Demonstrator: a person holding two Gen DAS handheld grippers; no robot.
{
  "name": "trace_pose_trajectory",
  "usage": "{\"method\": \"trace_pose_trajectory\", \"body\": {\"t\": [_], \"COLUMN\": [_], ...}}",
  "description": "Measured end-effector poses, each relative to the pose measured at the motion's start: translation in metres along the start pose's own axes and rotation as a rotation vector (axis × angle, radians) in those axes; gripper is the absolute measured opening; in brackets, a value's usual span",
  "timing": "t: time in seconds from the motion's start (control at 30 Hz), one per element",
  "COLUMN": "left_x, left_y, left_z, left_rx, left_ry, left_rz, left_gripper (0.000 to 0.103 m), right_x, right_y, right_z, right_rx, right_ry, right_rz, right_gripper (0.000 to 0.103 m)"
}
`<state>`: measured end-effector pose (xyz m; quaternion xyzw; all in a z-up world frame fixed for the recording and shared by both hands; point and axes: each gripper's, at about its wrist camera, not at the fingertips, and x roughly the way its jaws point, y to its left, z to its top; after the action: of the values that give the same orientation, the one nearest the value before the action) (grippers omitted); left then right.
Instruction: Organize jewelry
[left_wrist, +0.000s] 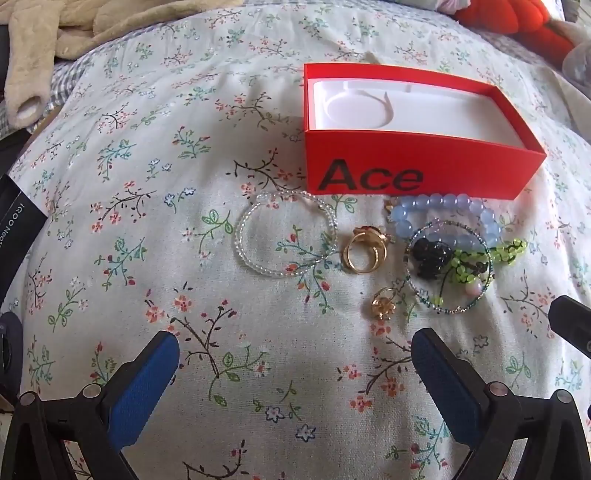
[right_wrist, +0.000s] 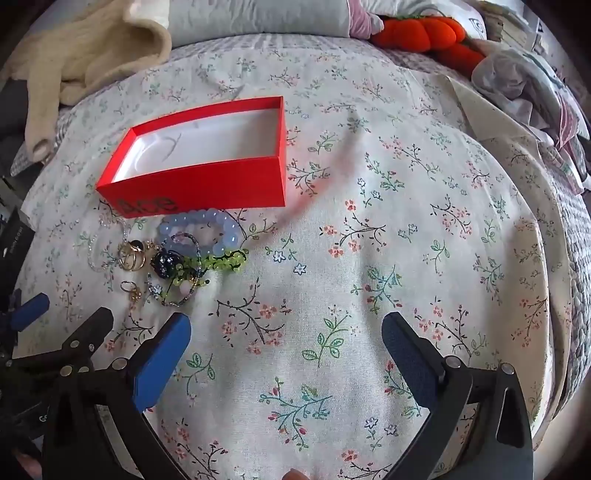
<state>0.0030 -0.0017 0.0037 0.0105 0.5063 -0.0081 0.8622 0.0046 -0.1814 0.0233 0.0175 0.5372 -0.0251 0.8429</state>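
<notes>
A red "Ace" box (left_wrist: 424, 173) with an empty white insert lies open on the floral bedsheet; it also shows in the right wrist view (right_wrist: 207, 184). In front of it lie a clear bead bracelet (left_wrist: 286, 236), gold rings (left_wrist: 365, 247), a small gold flower ring (left_wrist: 384, 304), a blue bead bracelet (left_wrist: 443, 206) and a thin beaded bangle with black and green beads (left_wrist: 448, 266). The same pile shows in the right wrist view (right_wrist: 184, 254). My left gripper (left_wrist: 295, 373) is open and empty just short of the jewelry. My right gripper (right_wrist: 286, 354) is open and empty, right of the pile.
A beige garment (right_wrist: 85, 55) lies at the back left and an orange plush toy (right_wrist: 424, 31) at the back right. Crumpled fabric and paper (right_wrist: 524, 92) lie along the right edge. A black box (left_wrist: 18, 221) sits at the left. The left gripper's fingers (right_wrist: 33, 310) show at the right wrist view's left edge.
</notes>
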Motion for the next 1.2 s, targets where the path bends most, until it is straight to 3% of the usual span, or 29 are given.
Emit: {"method": "trace_pose_trajectory", "body": {"t": [1.2], "left_x": [-0.0058], "left_y": [0.0037], "left_z": [0.0023], "left_rx": [-0.004], "left_ry": [-0.017], "left_rz": [0.002], "left_gripper": [0.103], "right_x": [-0.0016], "right_y": [0.0072], "right_z": [0.0011], "right_rx": [-0.006], "right_ry": [-0.003], "right_rz": [0.0], "right_gripper": [0.103]}}
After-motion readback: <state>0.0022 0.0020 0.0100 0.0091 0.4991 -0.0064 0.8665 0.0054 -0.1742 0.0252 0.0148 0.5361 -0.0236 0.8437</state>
